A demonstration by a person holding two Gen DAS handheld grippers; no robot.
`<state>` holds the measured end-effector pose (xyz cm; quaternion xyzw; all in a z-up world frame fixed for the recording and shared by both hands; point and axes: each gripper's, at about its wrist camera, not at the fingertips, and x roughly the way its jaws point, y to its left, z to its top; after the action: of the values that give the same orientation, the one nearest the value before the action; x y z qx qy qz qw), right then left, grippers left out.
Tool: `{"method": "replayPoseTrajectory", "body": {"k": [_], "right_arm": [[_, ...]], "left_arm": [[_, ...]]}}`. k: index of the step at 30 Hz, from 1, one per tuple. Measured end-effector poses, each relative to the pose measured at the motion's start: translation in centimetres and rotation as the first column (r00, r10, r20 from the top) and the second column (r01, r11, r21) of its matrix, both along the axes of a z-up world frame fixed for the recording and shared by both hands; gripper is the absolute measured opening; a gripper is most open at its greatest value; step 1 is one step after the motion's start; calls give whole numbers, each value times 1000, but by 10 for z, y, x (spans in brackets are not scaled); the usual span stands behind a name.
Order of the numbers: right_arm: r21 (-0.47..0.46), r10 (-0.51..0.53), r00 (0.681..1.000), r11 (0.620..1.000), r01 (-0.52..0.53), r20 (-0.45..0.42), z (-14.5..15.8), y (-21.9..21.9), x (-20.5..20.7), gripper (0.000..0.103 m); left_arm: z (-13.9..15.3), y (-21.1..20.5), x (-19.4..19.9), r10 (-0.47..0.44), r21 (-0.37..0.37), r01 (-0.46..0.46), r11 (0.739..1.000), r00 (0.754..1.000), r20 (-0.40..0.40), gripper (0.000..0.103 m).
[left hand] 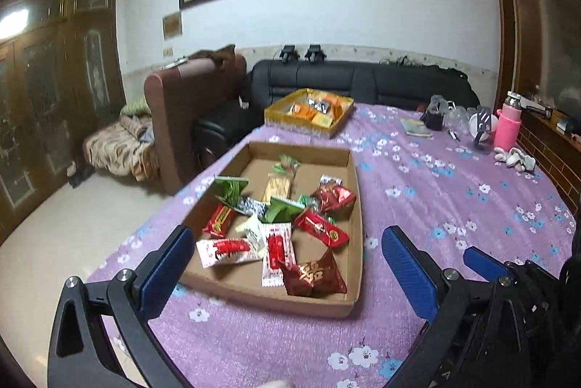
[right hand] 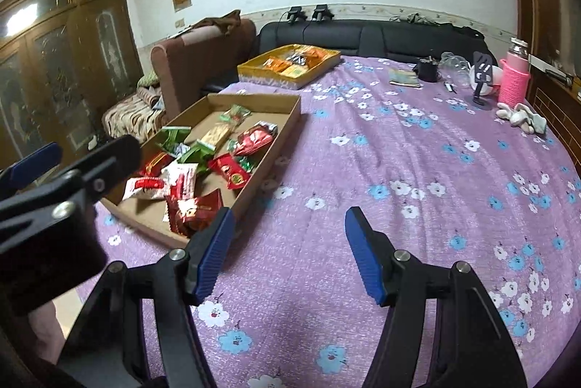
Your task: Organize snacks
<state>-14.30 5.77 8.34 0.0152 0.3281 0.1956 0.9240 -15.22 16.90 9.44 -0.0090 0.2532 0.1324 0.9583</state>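
Snacks [left hand: 276,228]: loose wrappers heaped in the cardboard tray [left hand: 357,206], centre of the left view.
Left gripper [left hand: 287,264]: spread wide, empty, framing the tray's near end.
Right gripper [right hand: 287,250]: half open, empty, over bare cloth beside the tray.
Gold box [left hand: 343,121]: upper centre, partly filled.
Risk: overlapping packets, so closing may catch two or let a slick wrapper slip.
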Motion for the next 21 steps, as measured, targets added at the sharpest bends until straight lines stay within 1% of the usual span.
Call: {"method": "replayPoseTrajectory", "body": {"k": [9,11,13,21], "right_arm": [[-9,8,1000,1000,-8,-26,-7,4,5,66],[-11,8,999,1000,-9,-31,-9,4,5,68],[-14,10,999,1000,-10,-34,-9,5,5,70],[-21,16,1000,1000,-16,-27,-7,6,1,71]], "left_arm": [[-13,4,10,-14,-43,11,999,996,-87,103],[-14,2,11,-22,-51,17,999,995,-102,103],[-15,1,13,-29,-56,23,998,994,-109,103],[-16,-2,14,-44,-69,35,997,990,-137,103]]}}
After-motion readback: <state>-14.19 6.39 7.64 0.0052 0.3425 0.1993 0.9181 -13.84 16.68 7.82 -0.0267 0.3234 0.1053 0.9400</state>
